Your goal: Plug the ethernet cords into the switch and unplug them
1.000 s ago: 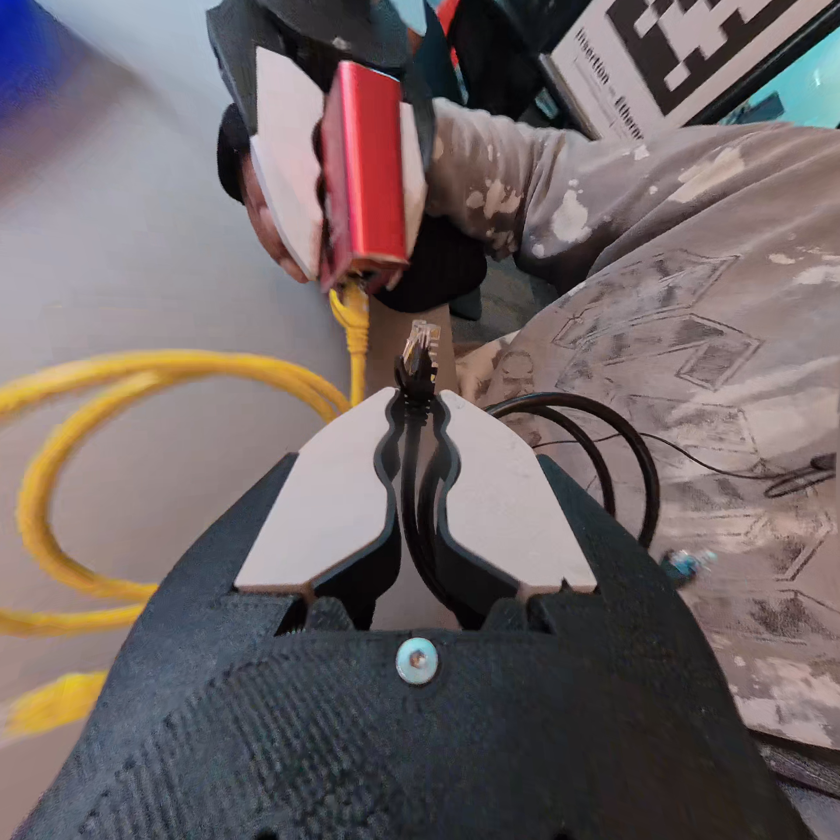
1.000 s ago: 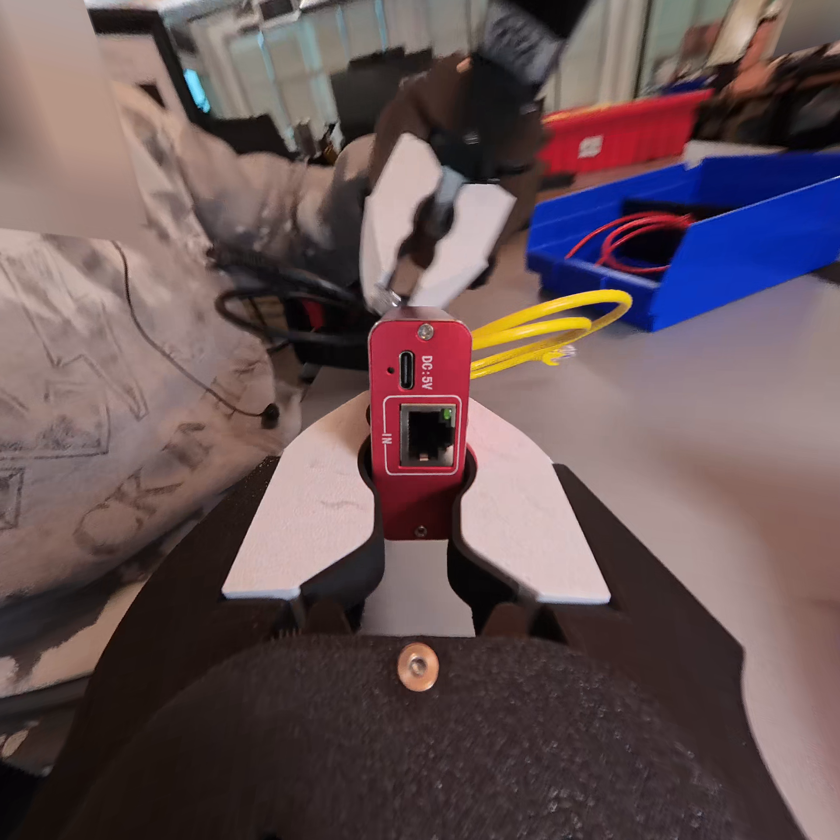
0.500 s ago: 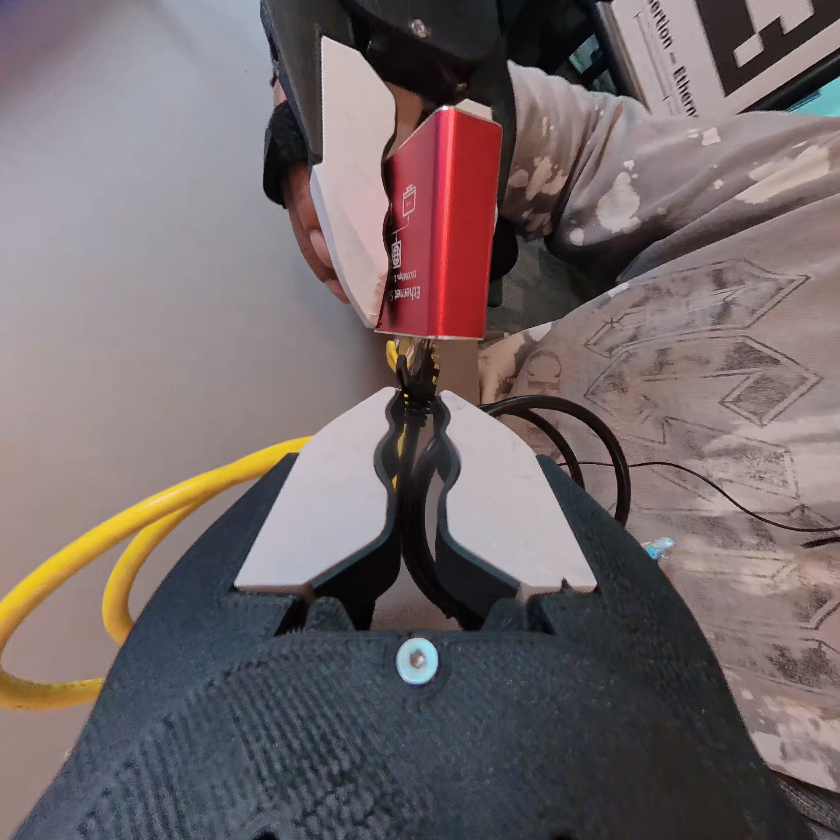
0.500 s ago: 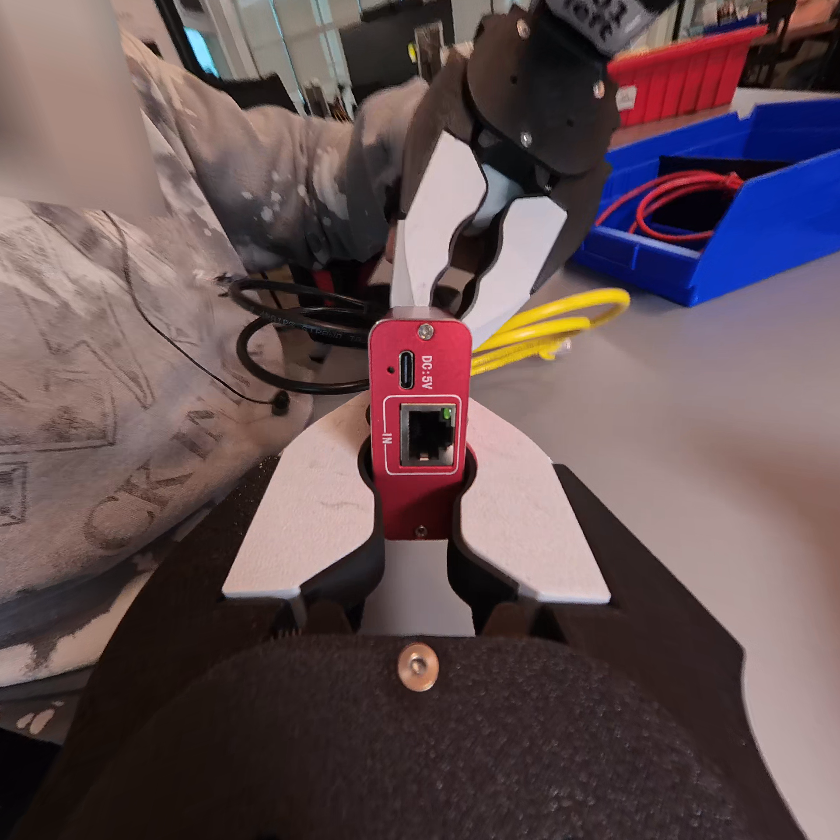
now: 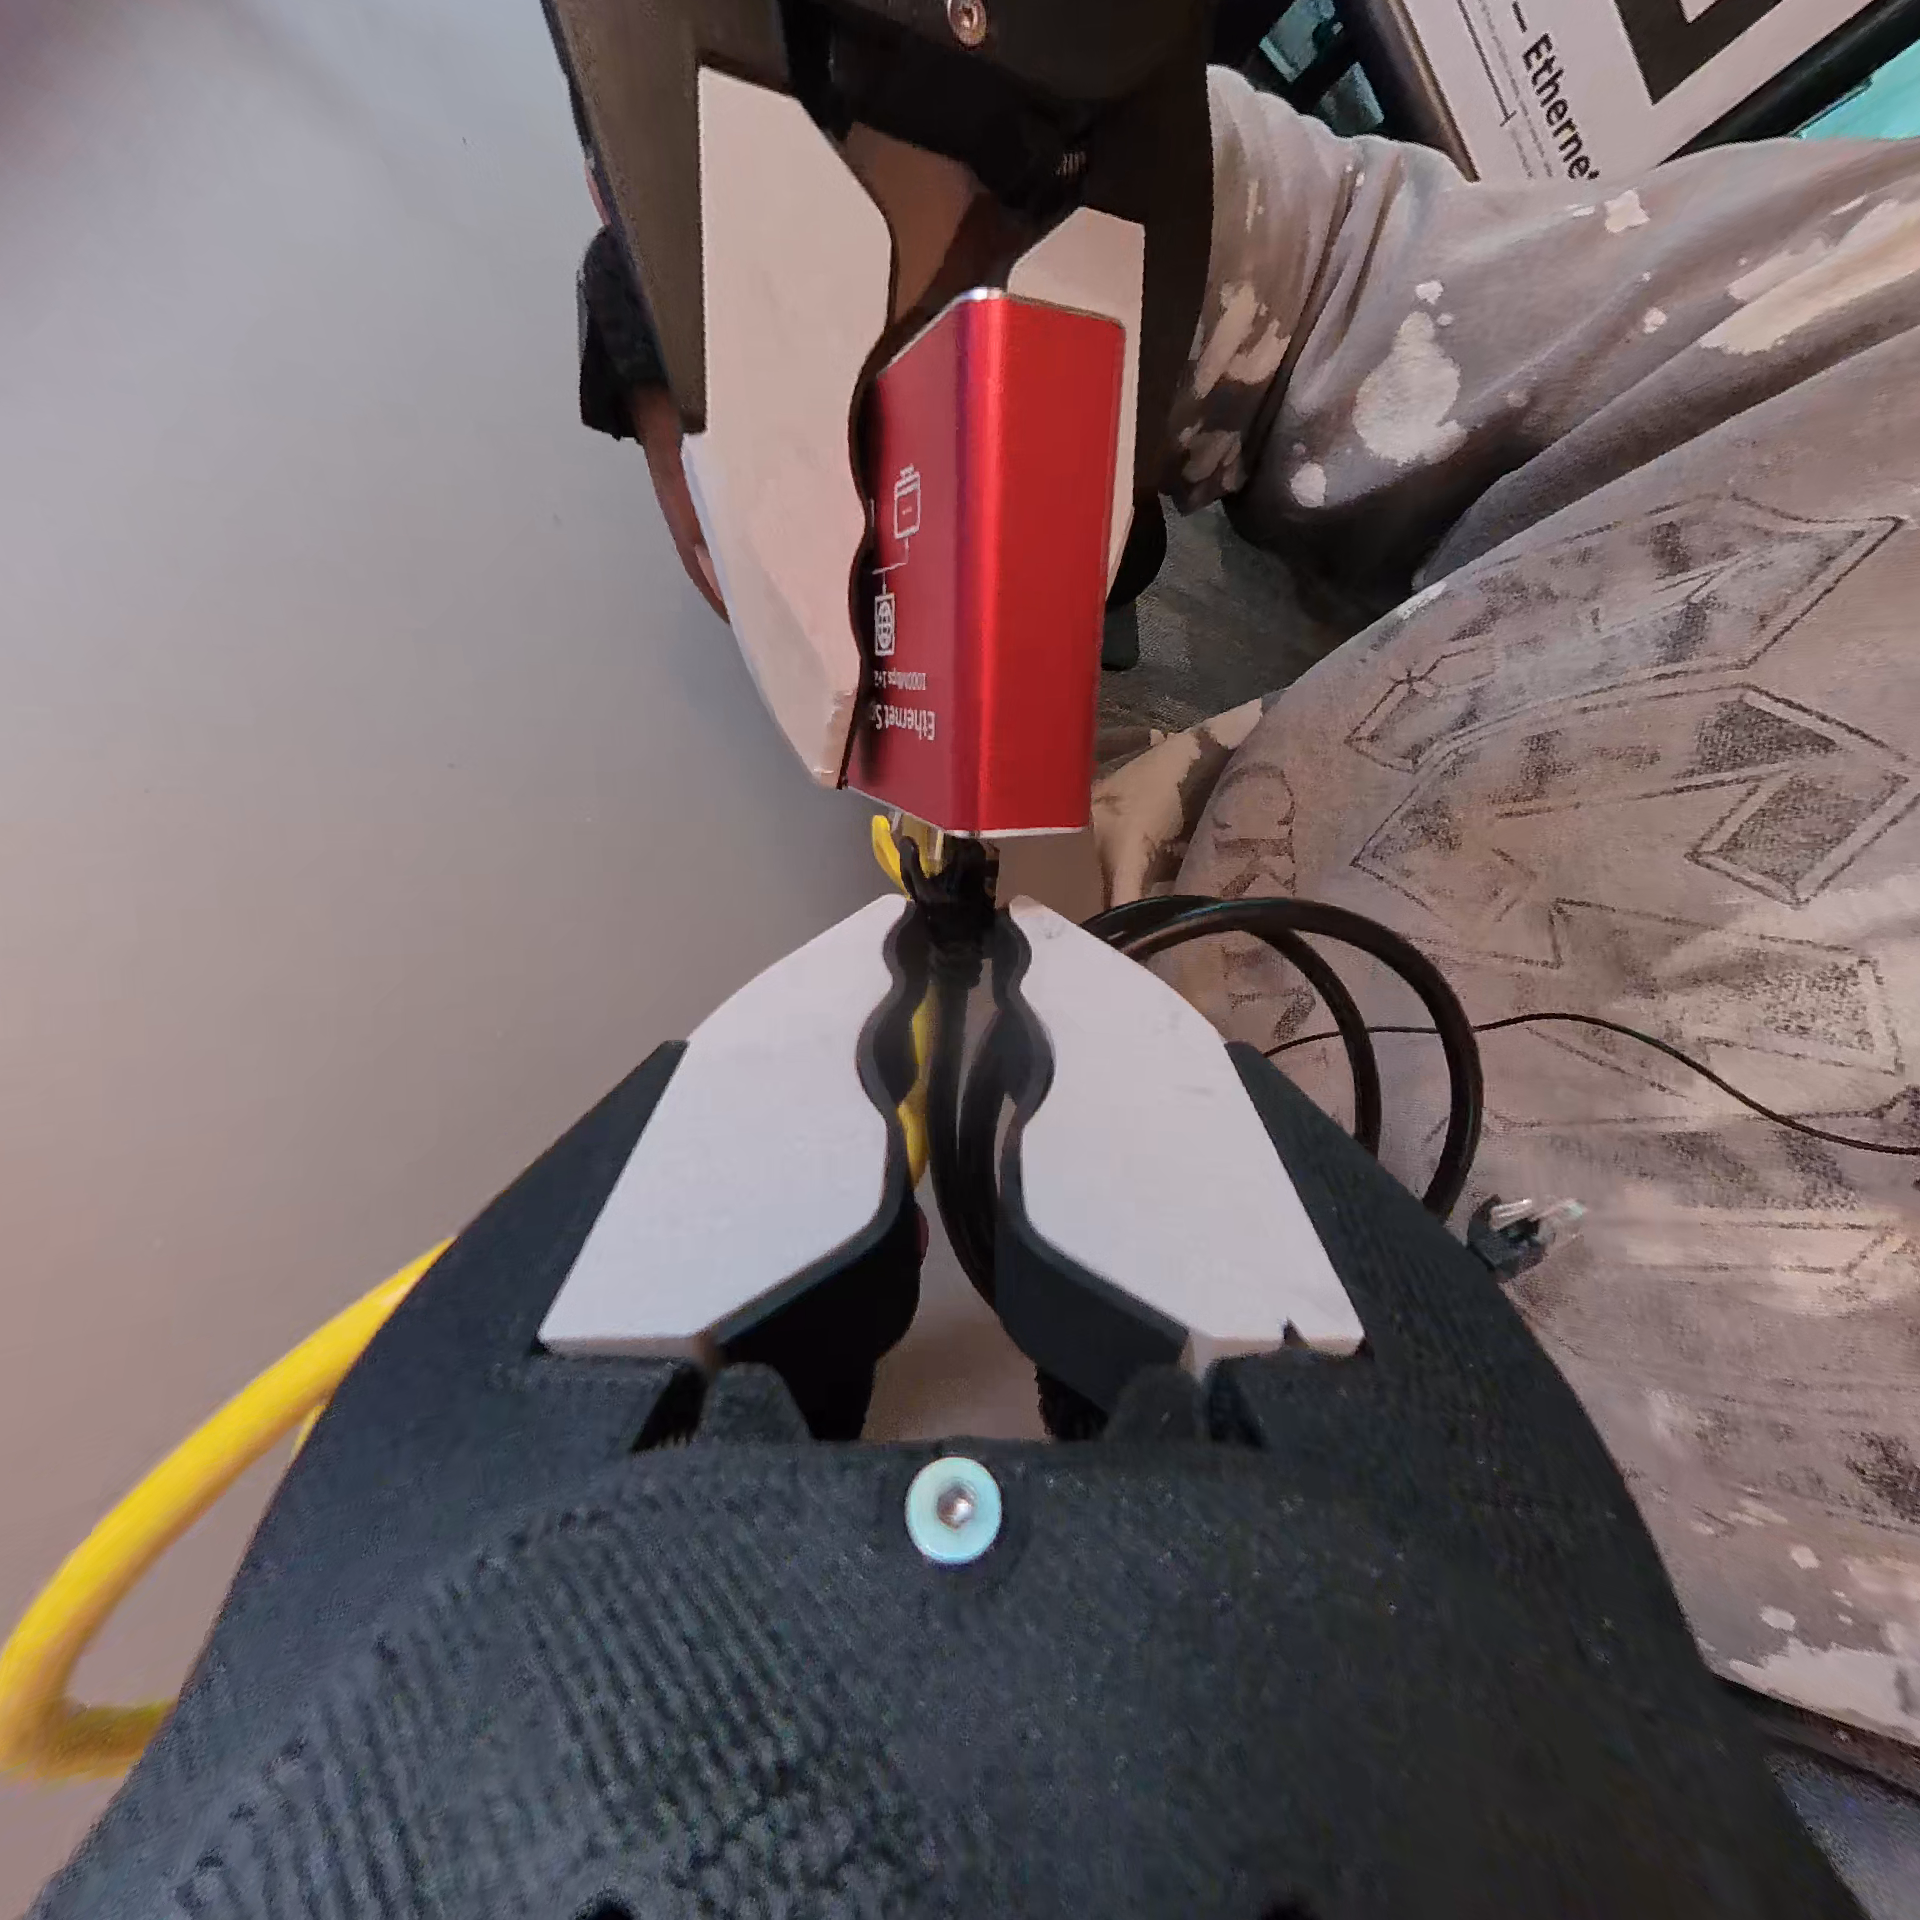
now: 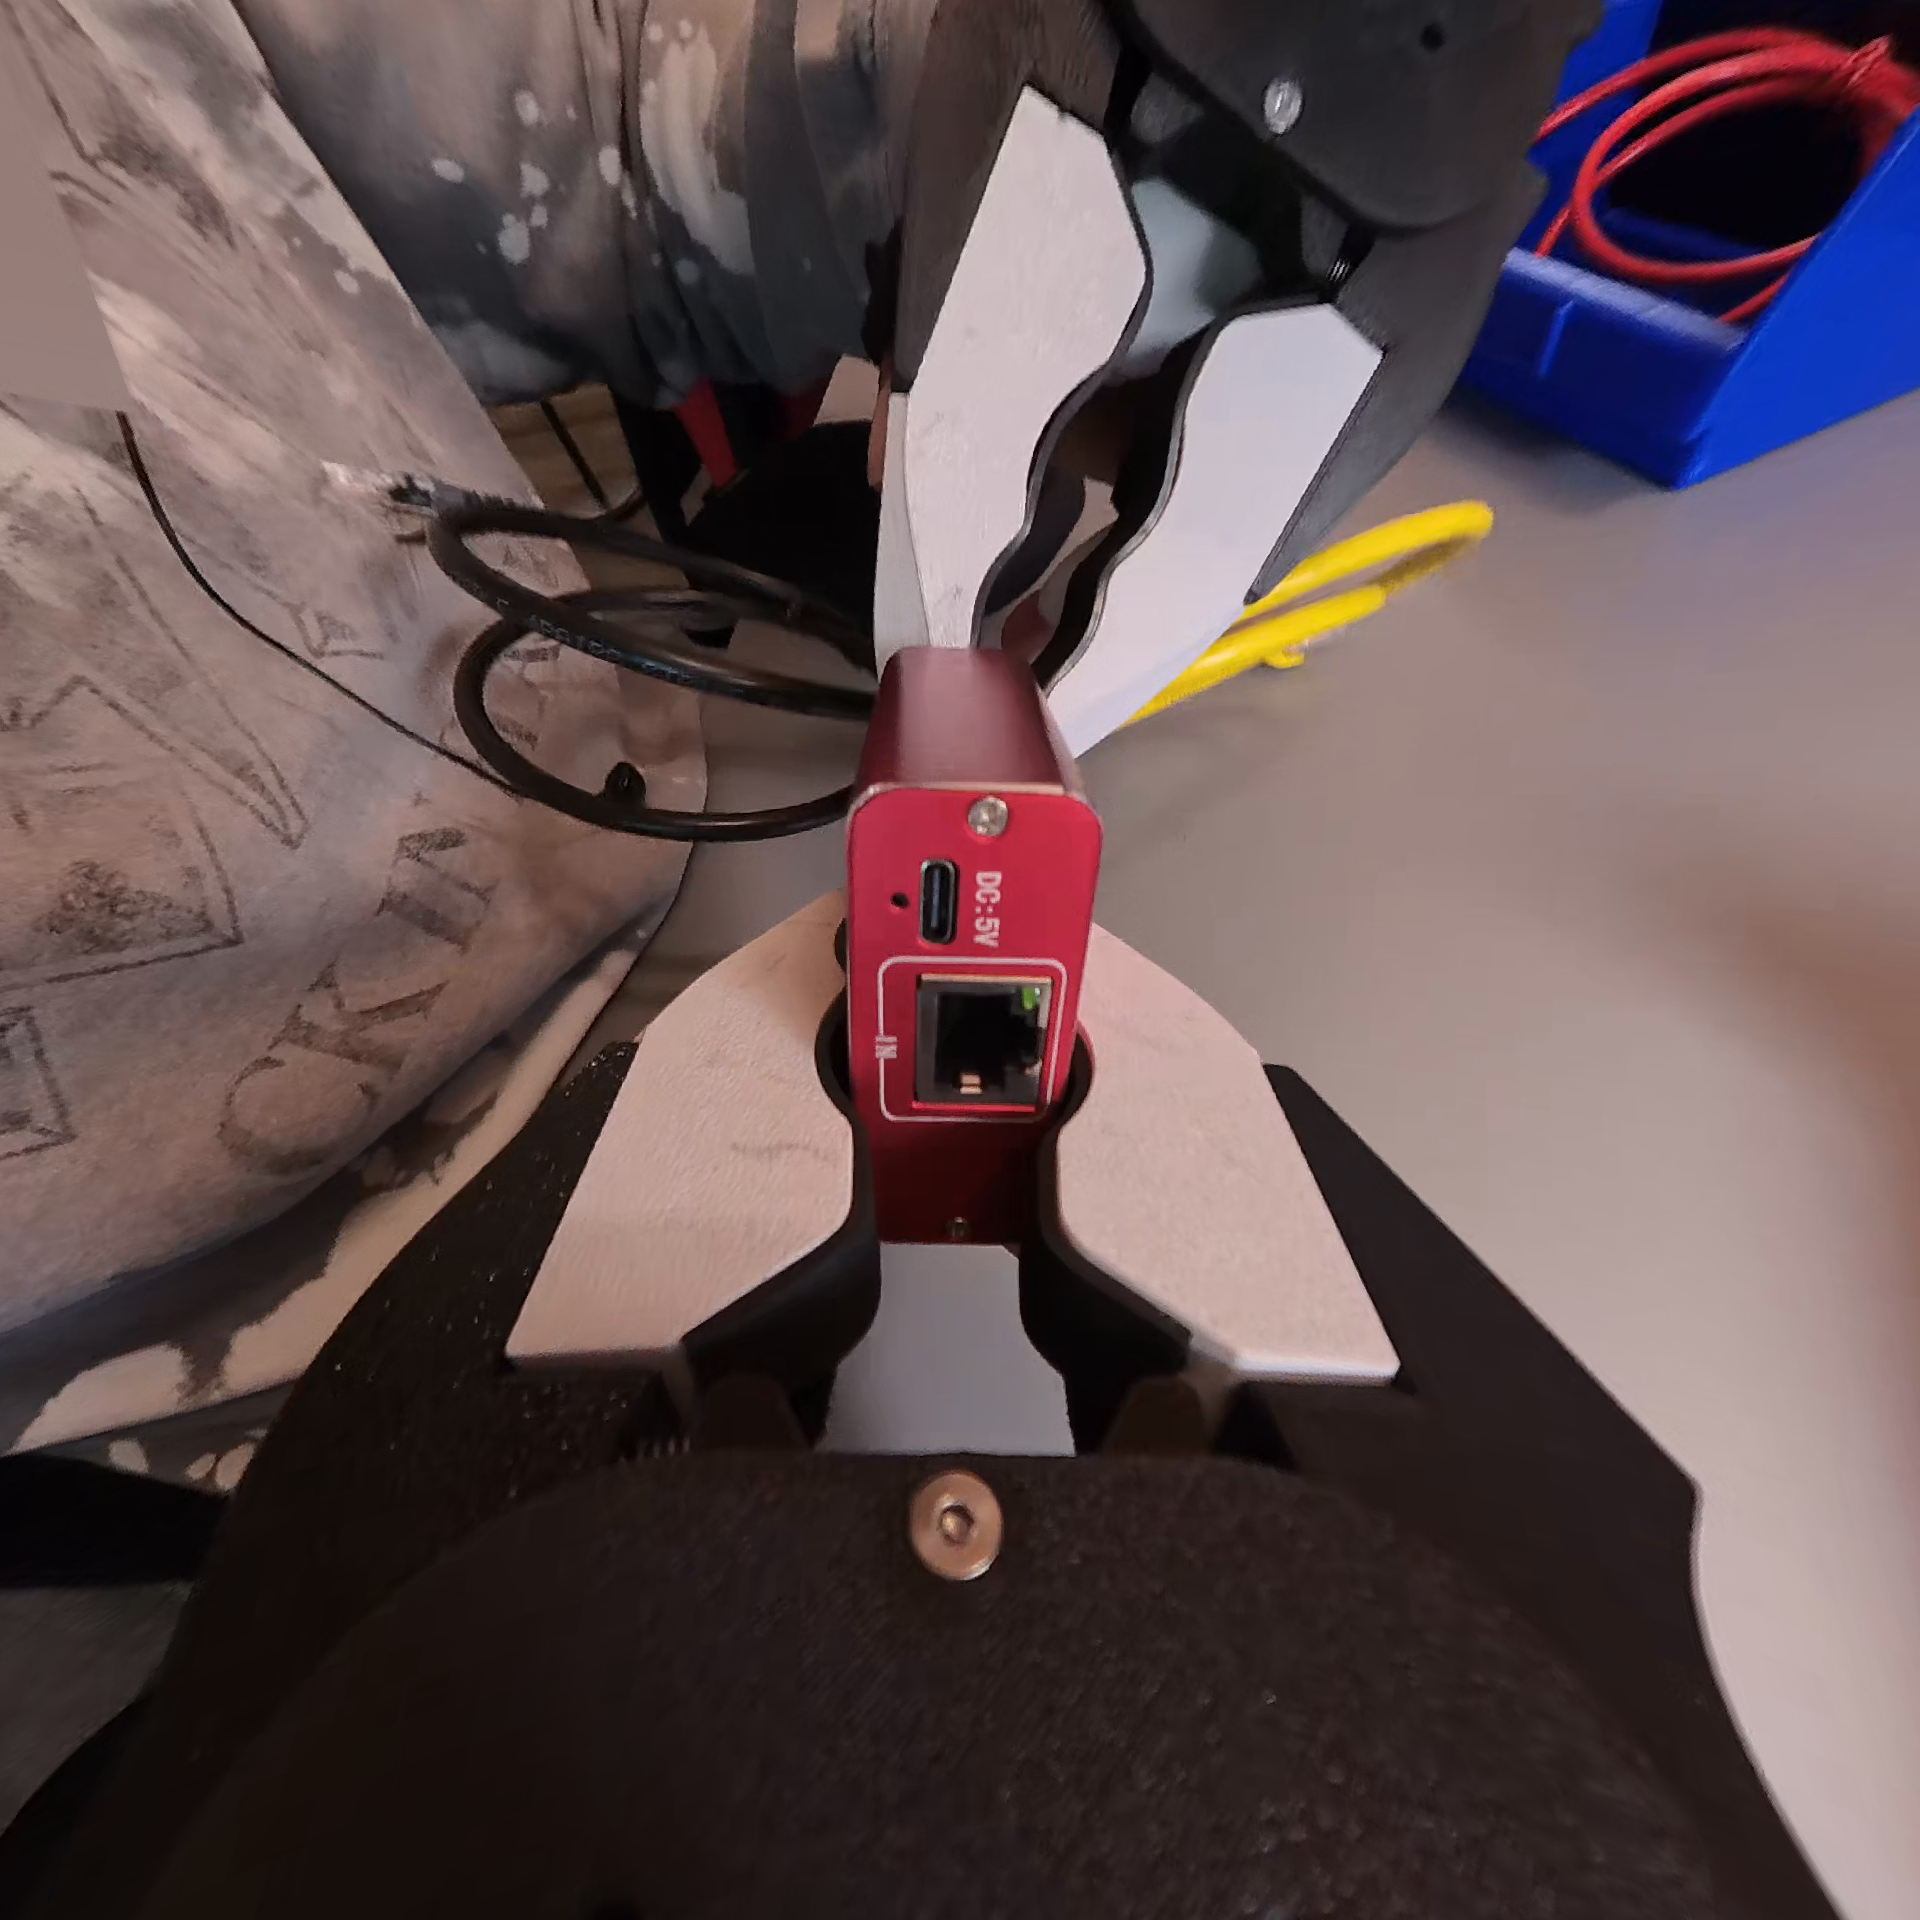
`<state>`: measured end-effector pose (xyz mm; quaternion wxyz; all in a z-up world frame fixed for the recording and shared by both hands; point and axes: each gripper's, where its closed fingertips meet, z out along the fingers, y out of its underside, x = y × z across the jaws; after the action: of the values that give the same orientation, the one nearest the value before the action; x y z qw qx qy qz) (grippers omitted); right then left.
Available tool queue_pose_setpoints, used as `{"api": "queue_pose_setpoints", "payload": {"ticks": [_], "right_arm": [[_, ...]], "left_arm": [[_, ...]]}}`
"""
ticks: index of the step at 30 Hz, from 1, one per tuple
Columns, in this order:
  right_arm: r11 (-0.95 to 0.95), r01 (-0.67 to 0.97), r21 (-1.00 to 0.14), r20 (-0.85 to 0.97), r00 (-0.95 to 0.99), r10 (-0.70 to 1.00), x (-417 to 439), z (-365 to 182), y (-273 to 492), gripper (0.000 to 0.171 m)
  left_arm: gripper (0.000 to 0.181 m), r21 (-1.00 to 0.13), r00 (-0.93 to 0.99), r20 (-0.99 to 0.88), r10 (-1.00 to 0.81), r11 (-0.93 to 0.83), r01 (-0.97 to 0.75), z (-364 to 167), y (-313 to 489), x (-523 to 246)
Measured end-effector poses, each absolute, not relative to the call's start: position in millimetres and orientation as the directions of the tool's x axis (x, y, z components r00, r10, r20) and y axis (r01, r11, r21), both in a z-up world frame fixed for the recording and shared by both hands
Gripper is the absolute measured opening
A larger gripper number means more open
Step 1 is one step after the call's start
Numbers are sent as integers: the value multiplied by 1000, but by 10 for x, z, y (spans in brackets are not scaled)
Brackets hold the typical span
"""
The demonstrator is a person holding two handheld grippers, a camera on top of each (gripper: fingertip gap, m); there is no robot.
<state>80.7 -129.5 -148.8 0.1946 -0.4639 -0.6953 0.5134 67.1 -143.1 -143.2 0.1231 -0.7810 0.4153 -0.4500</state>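
Holding the small red metal ethernet switch [image 6: 971,997] pretty firmly here: the right gripper [image 6: 966,1039] has its two white fingers closed in on both sides of the box, and in the right wrist view the near end face points back at the camera with one open network port and a little oval port above it, nothing plugged into either. Over on the other side, the left gripper [image 5: 951,935] has its white fingers pinched nearly together on the thin black ethernet cord [image 5: 1392,997], right behind the plug, with the rest of the cord looping off to the right over the person's grey patterned clothing [image 5: 1621,852]. The plug end sits right up at the bottom face of the switch, but I honestly can't tell if it's fully seated in a port or just touching. A yellow ethernet cord [image 5: 177,1496] also comes up to that same end of the switch, then runs back behind the left gripper and curves out over the grey tabletop [image 5: 312,727]. Off in the right wrist view there's a blue plastic bin [image 6: 1621,343] on the table with a coiled red cable [image 6: 1683,177] in it, well apart from the action.
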Motion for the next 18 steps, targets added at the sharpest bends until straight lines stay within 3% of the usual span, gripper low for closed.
{"api": "queue_pose_setpoints", "payload": {"ticks": [10,18], "right_arm": [[75,477,-876,-205,-508,836,784,-1593,-1352,28],[31,332,-943,-111,-401,909,665,-1354,-1136,28]], "left_arm": [[12,-561,230,591,-773,-599,-572,-1541,-1492,654],[12,-752,283,424,-860,-509,-418,-1299,-1243,543]]}}
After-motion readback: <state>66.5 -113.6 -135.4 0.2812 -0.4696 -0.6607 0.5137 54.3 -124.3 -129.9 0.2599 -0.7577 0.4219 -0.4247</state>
